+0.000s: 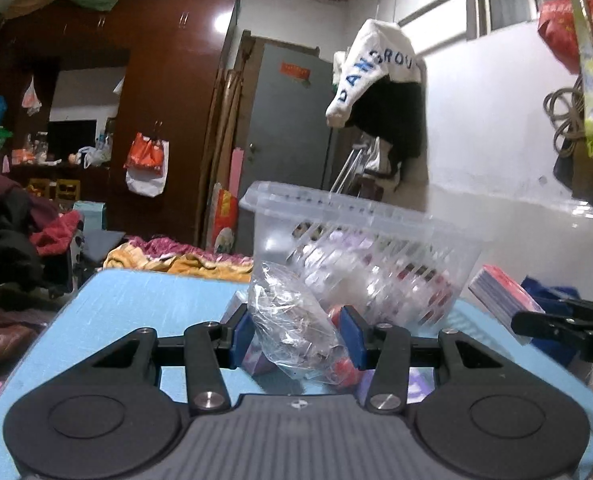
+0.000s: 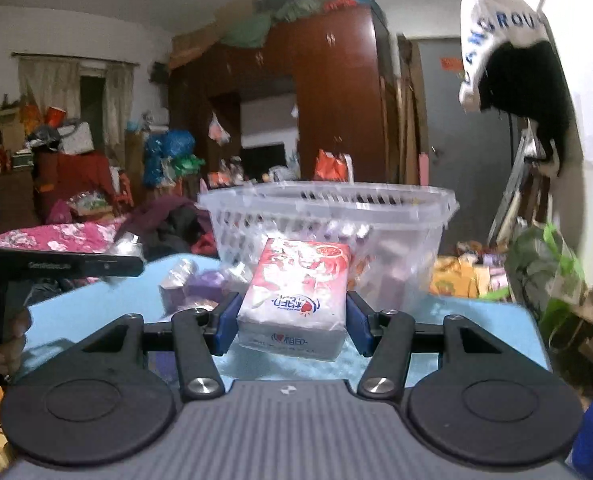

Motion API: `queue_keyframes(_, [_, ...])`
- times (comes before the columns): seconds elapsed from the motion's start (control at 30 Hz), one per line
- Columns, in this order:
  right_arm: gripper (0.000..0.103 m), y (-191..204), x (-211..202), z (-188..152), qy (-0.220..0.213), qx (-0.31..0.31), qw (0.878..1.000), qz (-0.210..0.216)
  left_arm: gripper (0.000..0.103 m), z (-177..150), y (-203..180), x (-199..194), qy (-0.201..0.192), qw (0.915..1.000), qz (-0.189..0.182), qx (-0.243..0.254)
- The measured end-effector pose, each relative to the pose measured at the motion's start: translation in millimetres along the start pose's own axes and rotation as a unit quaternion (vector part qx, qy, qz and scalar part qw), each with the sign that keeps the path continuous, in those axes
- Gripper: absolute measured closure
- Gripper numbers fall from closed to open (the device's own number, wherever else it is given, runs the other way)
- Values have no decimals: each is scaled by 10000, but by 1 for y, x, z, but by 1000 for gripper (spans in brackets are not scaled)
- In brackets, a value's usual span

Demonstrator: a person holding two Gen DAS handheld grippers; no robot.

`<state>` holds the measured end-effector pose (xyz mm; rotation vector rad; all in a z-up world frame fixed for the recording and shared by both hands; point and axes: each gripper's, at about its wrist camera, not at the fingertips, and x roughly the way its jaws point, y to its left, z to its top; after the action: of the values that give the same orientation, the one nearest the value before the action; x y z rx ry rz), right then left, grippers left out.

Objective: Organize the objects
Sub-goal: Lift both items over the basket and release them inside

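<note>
Cluttered with clothes, bags and a tall brown wardrobe [image 1: 168, 92], the room around you frames a light blue table [image 1: 144, 300] where the sorting takes place. On that table, toward its far side, stands a clear plastic basket [image 1: 360, 236] with slotted walls, and you can see pink, purple and red packets through its sides. Your left gripper [image 1: 296, 334] has its 2 blue pads pressed against a crinkled clear plastic bag [image 1: 292, 320], which bulges up between them right in front of the basket; something red shows inside the bag near its bottom, and small purple packets [image 1: 256, 362] lie on the table under it. Your right gripper [image 2: 290, 326] is clamped on a red and white pack of tissues [image 2: 296, 292], a pad on either side, with the pack tilted back and its printed end facing the camera, held above the table just short of the basket [image 2: 328, 216]. From the left wrist view the same pack [image 1: 504, 296] appears at the right edge, gripped by black fingers beside the basket. More purple packets [image 2: 194, 286] sit on the table to the left of the tissues. A white garment with blue letters [image 1: 376, 76] hangs against the wall behind.
</note>
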<state>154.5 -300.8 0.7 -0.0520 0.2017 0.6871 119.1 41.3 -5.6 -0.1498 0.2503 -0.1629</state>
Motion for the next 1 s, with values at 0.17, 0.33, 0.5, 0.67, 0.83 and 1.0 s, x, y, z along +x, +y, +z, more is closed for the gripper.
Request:
queue_keyframes(0.17, [44,-4,-15,30,-313,-129,9994,-45,52,45,-17,-4,-290,9991,-224,226])
queue_keyframes(0.33, [44,-21,16,93,-379,-256,9988,-168,52,112,-47,36,-361,9981,-127,484])
queue_keyframes(0.5, [44,-32,66,130,-54,-404,9985,-377,52,151,-67,89,-98,9990,-68,425])
queue_keyframes(0.67, [44,-37,90,128,145,-486,9974,-509,52,145,-72,122,208,9989,81,403])
queue_keyframes(0.83, [3,-37,106,115,352,-643,9951,-662,7,128,-77,153,633,9943,332,787])
queue_keyframes(1.0, [0,-20,67,97,104,-538,9970,-538,8,103,-67,99,371,9965,343,660])
